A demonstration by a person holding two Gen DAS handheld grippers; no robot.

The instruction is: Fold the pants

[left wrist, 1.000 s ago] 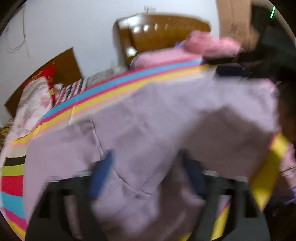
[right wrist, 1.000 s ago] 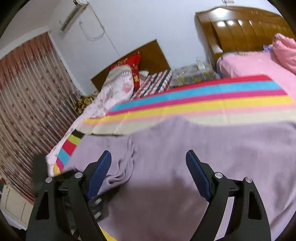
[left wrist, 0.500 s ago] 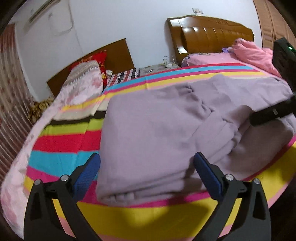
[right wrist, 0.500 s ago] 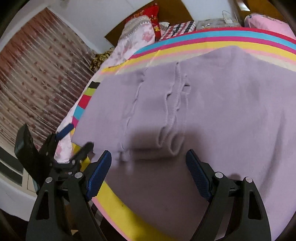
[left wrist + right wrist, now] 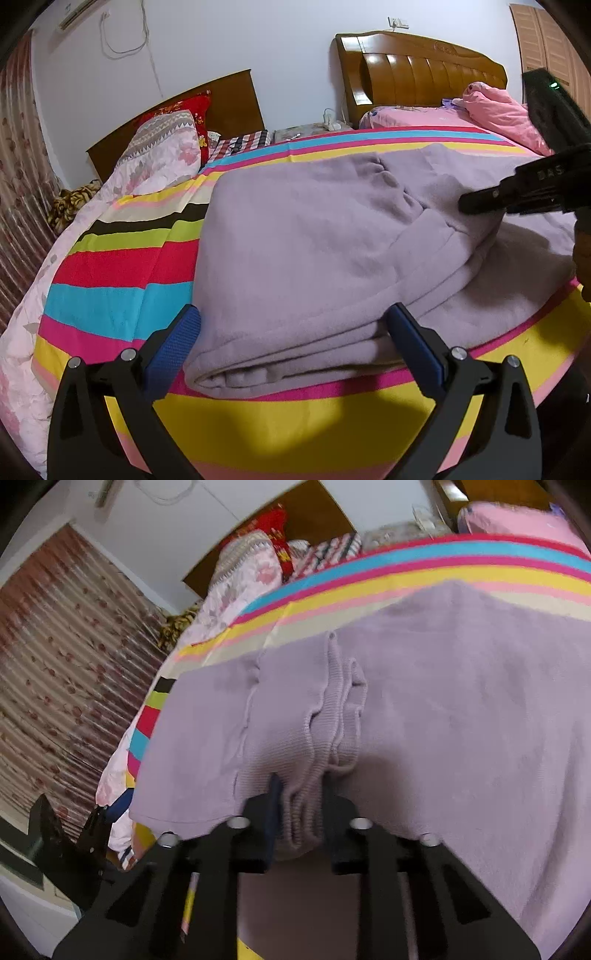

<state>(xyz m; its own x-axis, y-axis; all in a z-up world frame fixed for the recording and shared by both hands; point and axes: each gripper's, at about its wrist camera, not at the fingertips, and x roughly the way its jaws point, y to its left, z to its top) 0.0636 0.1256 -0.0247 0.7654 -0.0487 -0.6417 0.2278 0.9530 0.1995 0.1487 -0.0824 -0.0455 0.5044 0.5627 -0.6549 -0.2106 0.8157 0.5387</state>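
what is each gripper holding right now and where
Right gripper has just closed on the lilac pants at their ribbed cuffs. Left gripper open, holding nothing.

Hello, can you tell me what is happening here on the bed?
A person with a gripper in each hand is folding lilac pants that lie on a bed with a striped blanket. The right gripper has just been closing and now pinches the bunched ribbed cuffs of the pants. The left gripper stands wide open around the folded near edge and holds nothing. The pants already lie doubled over in layers.

lilac fleece pants [image 5: 303, 236] folded over, lying flat on striped bedspread [image 5: 110, 273]
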